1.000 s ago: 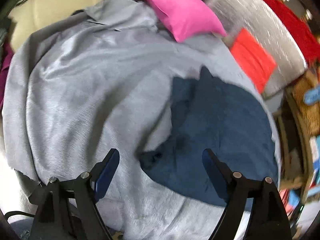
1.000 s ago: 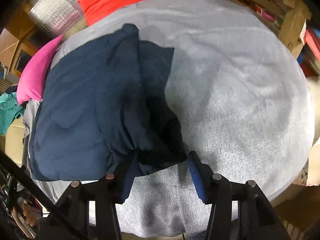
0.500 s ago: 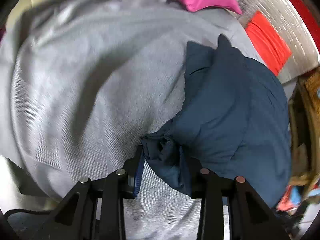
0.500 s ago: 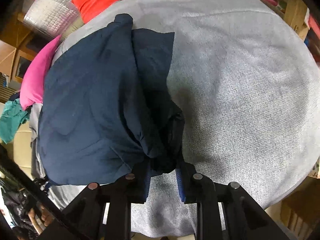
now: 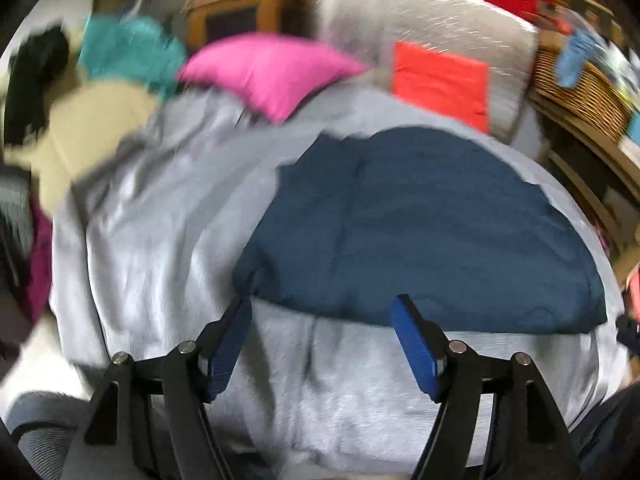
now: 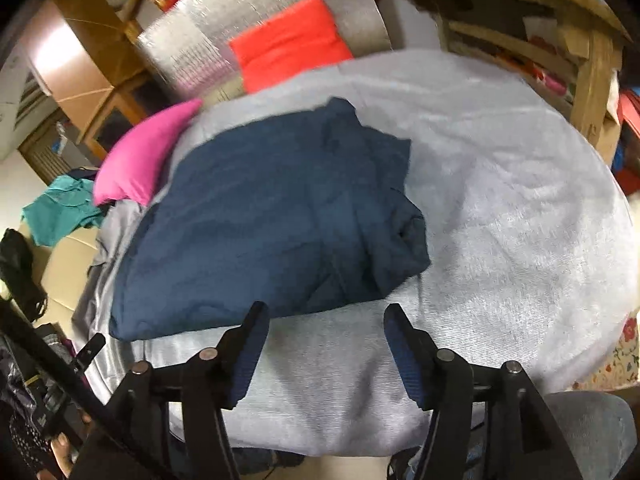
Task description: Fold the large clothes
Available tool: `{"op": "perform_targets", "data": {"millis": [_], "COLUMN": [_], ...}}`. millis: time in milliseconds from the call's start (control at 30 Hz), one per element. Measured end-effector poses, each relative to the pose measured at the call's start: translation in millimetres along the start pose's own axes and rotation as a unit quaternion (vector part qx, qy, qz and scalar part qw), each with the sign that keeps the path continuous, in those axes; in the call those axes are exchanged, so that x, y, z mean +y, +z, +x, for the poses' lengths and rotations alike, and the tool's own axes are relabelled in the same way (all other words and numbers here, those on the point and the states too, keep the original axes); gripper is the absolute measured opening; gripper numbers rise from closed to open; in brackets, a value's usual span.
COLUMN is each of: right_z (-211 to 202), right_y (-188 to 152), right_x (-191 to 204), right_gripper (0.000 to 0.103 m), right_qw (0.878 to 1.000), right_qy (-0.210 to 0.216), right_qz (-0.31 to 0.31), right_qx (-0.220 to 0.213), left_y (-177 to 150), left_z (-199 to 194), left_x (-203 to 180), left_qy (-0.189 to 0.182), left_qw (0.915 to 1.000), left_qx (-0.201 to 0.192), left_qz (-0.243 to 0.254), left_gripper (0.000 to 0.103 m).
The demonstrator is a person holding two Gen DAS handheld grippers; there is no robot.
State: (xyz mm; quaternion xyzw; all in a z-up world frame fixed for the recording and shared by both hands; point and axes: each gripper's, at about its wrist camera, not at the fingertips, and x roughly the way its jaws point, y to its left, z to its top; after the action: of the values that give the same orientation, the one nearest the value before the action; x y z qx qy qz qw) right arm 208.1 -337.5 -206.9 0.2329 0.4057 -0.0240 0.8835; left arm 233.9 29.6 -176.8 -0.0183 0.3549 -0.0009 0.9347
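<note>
Left tool (image 5: 322, 308) spread wide, nothing between its blue pads, sitting at lower centre of our left view, just short of navy garment's near edge. Right tool (image 6: 324, 314) likewise spread and holding nothing, low centre of our right view. Navy garment (image 6: 272, 216) lies folded in bulky bundle mid-frame on grey cover (image 6: 500, 184), thick rumpled fold at its right side. Pink cushion (image 6: 148, 160) at upper left, orange cushion (image 6: 288, 46) at top centre. Left view blurred.
</note>
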Motion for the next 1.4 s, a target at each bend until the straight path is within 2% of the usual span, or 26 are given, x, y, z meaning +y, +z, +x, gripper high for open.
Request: {"op": "perform_targets", "data": {"millis": [133, 167, 233, 267, 467, 533, 633, 800, 867, 1000, 1167, 1300, 1400], "right_z": [-12.6, -16.9, -31.1, -35.4, -61.9, -73.3, -96.9, -138.7, -151.1, -159.2, -164.4, -177.5, -187.3], "right_y": [1.7, 1.6, 0.5, -2.1, -22.2, -30.5, -43.9, -57.1, -60.7, -63.2, -66.6, -69.2, -70.0], "right_x": [4.1, 4.8, 9.9, 11.2, 21.3, 24.7, 34.0, 57.5, 70.4, 81.8, 83.5, 92.1, 100.2], "right_gripper": [0.065, 0.065, 0.065, 0.066, 0.070, 0.077, 0.078, 0.086, 0.088, 0.089, 0.089, 0.089, 0.089], "right_qw": [0.999, 0.999, 0.998, 0.997, 0.995, 0.994, 0.992, 0.987, 0.983, 0.984, 0.988, 0.987, 0.986], "right_qy": [-0.001, -0.001, -0.005, -0.006, 0.008, 0.011, -0.001, -0.007, -0.027, -0.065, -0.064, -0.055, -0.051], "right_qz": [-0.008, -0.008, -0.009, -0.010, -0.026, -0.032, -0.036, -0.061, -0.083, -0.087, -0.075, -0.083, -0.095], "right_qx": [-0.039, -0.049, -0.067, -0.075, -0.095, -0.102, -0.119, -0.151, -0.159, -0.142, -0.121, -0.124, -0.131], "left_y": [7.6, 5.0, -3.2, -7.3, -21.8, -25.4, -30.6, -37.9, -40.1, -41.9, -41.1, -36.1, -35.2], "left_z": [-39.4, -54.3, -79.1, -87.7, -112.3, -118.1, -132.7, -152.4, -157.1, -164.4, -177.5, -189.8, -196.7], "left_x": [-25.4, -30.2, -37.9, -41.3, -45.3, -45.4, -47.0, -48.9, -48.5, -42.4, -33.6, -27.3, -22.4], "left_qy": [-0.031, -0.045, -0.063, -0.066, -0.061, -0.061, -0.041, -0.042, -0.038, -0.012, -0.008, 0.004, 0.000], "left_qw": [0.9988, 0.9975, 0.9951, 0.9944, 0.9944, 0.9944, 0.9944, 0.9937, 0.9938, 0.9954, 0.9955, 0.9958, 0.9967], "left_qx": [-0.036, -0.054, -0.074, -0.080, -0.084, -0.084, -0.093, -0.092, -0.092, -0.084, -0.084, -0.082, -0.076], "left_qz": [0.010, 0.008, 0.015, 0.021, 0.022, 0.018, 0.029, 0.047, 0.049, 0.045, 0.044, 0.039, 0.029], "left_gripper": [0.074, 0.077, 0.090, 0.090, 0.090, 0.090, 0.090, 0.090, 0.090, 0.090, 0.090, 0.090, 0.090]}}
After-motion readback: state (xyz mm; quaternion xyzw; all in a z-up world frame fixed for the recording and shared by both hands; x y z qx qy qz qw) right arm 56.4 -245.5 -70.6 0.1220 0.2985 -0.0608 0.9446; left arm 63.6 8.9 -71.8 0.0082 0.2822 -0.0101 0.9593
